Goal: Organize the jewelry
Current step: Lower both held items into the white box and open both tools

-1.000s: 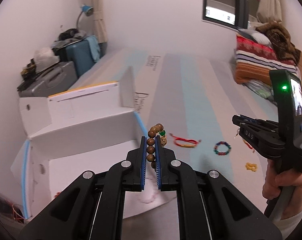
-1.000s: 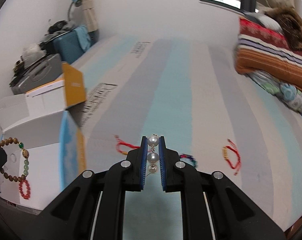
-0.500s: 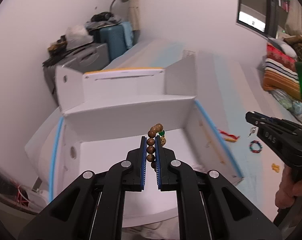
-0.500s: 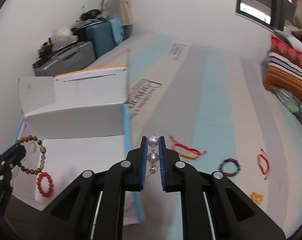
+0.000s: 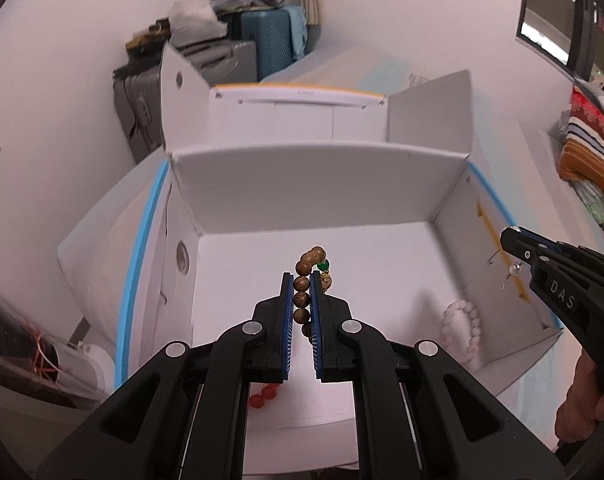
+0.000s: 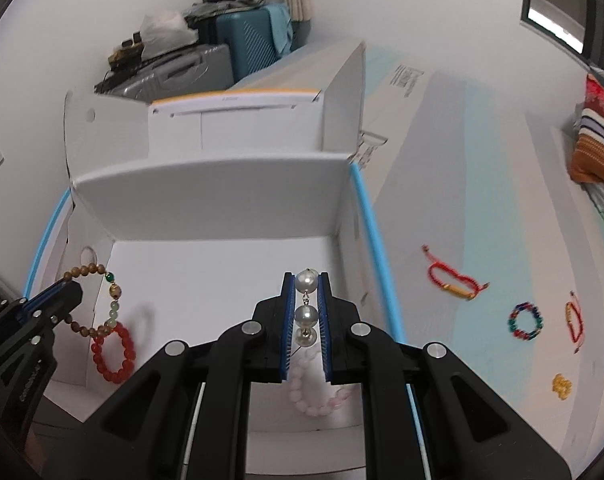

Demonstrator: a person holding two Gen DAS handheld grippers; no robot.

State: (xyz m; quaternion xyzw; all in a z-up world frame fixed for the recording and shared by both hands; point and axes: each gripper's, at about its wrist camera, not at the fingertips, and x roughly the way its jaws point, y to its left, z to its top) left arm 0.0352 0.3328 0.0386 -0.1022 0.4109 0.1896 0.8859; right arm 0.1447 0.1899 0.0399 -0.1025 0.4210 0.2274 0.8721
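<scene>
You've got the wooden bead bracelet [image 5: 302, 292] pinched in your left gripper [image 5: 301, 300] and the pearl piece [image 6: 306, 308] clamped in your right gripper [image 6: 305, 312], both over the open white box [image 5: 302, 196] with the red bracelet [image 6: 113, 354] inside.

White walls [image 5: 61, 80], stacked suitcases [image 5: 261, 44] in the corner, a window [image 5: 550, 28].

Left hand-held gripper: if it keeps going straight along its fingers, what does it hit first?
Probably the bare white floor of the open box. The left hand-held gripper, shut on the wooden bead bracelet, points there; depth is unclear.
</scene>
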